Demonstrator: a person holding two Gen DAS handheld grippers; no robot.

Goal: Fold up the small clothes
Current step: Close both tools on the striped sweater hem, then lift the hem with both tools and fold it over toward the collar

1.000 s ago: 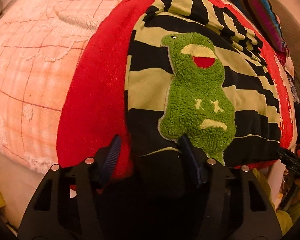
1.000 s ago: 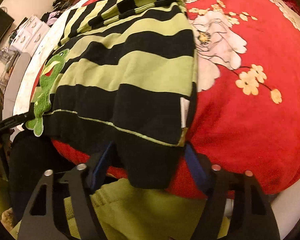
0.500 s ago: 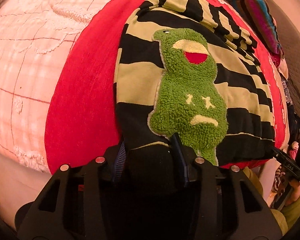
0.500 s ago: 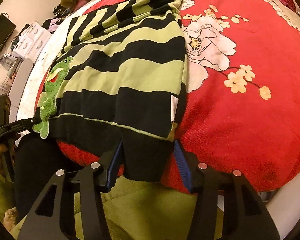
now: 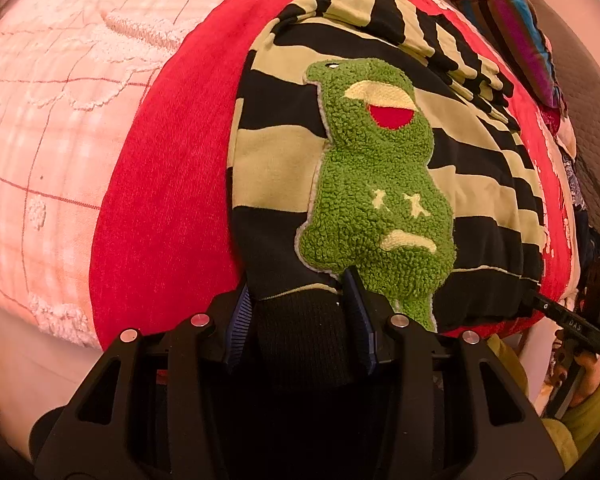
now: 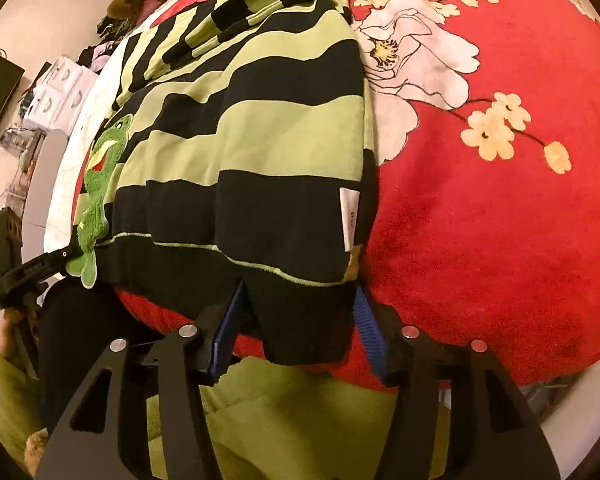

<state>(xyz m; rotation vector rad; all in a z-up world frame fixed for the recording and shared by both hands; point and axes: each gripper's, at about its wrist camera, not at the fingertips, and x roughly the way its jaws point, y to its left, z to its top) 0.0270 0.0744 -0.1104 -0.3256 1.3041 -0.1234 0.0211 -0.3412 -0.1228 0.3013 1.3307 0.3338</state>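
Striped green-and-black sweater (image 5: 284, 168) spread flat on red flowered blanket (image 6: 500, 220) over bed, fuzzy frog patch (image 5: 376, 184) facing up. Left gripper (image 5: 300, 300) at near hem beside frog patch, jaws partly closed, pinching black ribbed band. Right gripper (image 6: 300, 312) at other hem corner, jaws opening slightly around dark band there; firm pressing not discernible. White label (image 6: 350, 220) visible at side seam.
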